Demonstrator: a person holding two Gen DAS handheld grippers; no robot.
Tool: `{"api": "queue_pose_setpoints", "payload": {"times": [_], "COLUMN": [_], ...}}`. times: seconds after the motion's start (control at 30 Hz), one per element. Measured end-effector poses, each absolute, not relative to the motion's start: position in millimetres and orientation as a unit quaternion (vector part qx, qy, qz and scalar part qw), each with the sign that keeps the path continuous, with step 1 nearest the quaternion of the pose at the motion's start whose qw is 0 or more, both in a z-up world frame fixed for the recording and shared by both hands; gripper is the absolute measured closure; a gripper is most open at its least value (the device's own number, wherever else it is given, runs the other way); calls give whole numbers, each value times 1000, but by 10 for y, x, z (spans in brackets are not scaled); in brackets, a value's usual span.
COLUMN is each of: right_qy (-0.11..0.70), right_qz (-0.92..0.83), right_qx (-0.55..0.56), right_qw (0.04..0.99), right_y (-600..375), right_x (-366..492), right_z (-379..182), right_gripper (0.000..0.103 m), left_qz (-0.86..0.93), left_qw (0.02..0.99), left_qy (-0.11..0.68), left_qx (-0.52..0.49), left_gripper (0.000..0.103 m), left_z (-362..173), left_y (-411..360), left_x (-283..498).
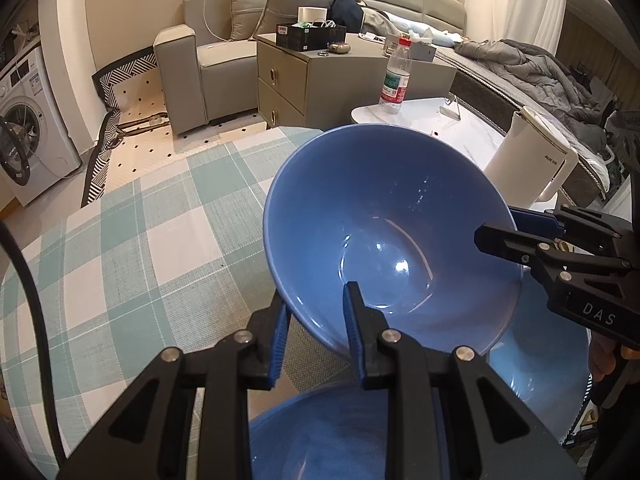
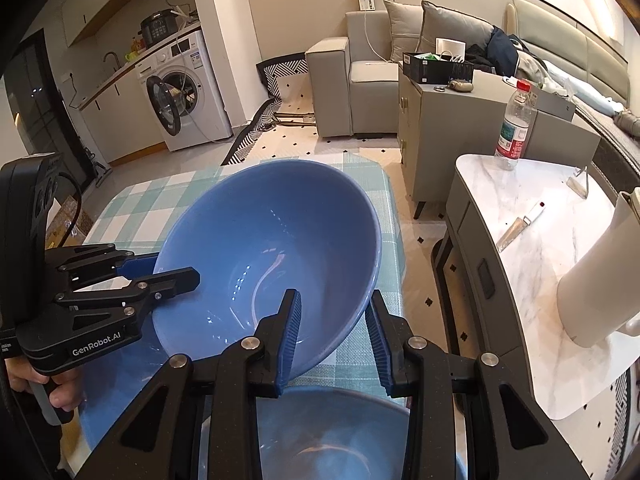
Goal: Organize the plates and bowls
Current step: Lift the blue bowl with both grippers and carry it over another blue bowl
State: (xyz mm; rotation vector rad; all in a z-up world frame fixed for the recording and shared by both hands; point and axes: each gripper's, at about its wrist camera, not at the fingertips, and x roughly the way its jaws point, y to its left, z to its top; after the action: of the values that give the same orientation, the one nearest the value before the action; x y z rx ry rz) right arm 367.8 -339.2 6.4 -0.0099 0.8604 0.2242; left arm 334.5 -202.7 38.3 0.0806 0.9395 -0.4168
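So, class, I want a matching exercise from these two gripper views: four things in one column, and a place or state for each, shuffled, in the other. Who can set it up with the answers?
Things
1. blue bowl
2. water bottle
3. knife
4. washing machine

Places or states
A. door hanging open
B. lying flat on the marble table
C. tilted, its rim pinched by the left gripper and right gripper
D. standing upright, red cap

Pairs: 1-C, 2-D, 3-B, 4-A
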Motion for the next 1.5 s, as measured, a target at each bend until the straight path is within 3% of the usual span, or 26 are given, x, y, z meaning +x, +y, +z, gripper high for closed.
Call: {"api": "queue_pose_setpoints", "payload": {"times": [1.5], "right_qy": [337], "right_qz": [140], "right_qx": [-2], "right_qw": [931], "right_y": [-2917], "right_x": [2608], "right_z": [937], "right_gripper": [69], "left_qz": [-191], "left_qw": [910], "left_qy": [367], "left_qx": [24], "left_gripper": [78], "left_z": [1136], "left_y": [-1556], "left_x": [2515]}}
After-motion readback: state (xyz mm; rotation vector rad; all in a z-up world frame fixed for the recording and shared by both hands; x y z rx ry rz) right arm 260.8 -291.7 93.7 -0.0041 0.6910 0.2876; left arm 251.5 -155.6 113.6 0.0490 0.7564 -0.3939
